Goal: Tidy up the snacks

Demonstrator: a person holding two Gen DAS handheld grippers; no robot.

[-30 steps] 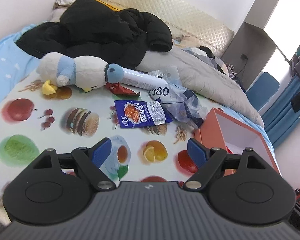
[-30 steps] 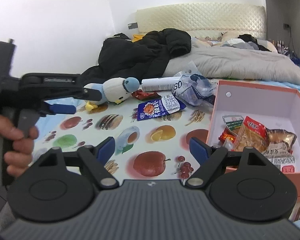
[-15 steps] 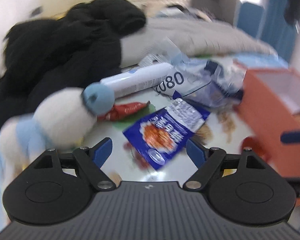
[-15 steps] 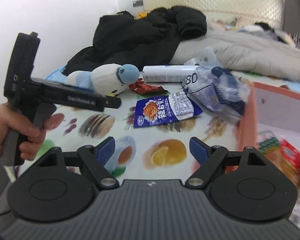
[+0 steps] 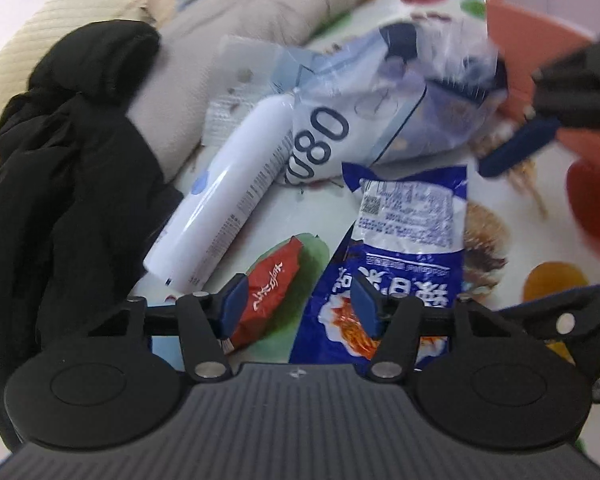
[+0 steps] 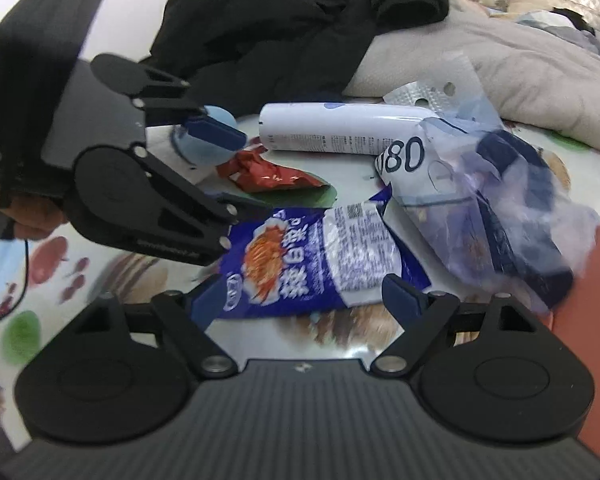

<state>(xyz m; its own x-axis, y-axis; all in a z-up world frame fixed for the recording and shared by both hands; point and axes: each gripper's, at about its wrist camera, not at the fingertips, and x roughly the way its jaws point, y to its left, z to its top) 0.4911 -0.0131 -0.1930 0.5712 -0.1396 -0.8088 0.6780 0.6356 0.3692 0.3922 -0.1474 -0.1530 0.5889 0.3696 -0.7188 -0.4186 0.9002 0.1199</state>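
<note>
A blue snack packet (image 5: 404, 264) lies flat on the fruit-print cloth (image 5: 540, 216); it also shows in the right wrist view (image 6: 312, 260). A small red snack packet (image 5: 270, 284) lies to its left, also seen in the right wrist view (image 6: 268, 172). My left gripper (image 5: 296, 308) is open, low over both packets, with its left pad at the red one and its right pad over the blue one. My right gripper (image 6: 296, 300) is open, its jaws on either side of the blue packet's near edge. The orange box (image 5: 540, 20) stands at the right.
A white tube (image 5: 228, 196) and a crumpled clear bag marked 080 (image 5: 380, 120) lie behind the packets. A black jacket (image 5: 72, 152) and a grey duvet (image 5: 260, 12) lie further back. A plush toy (image 6: 212, 144) sits behind the left gripper.
Both grippers have moved forward and down to the packets. The left one has swung towards the red packet and its jaws have narrowed. The right one has closed in on the blue packet.
</note>
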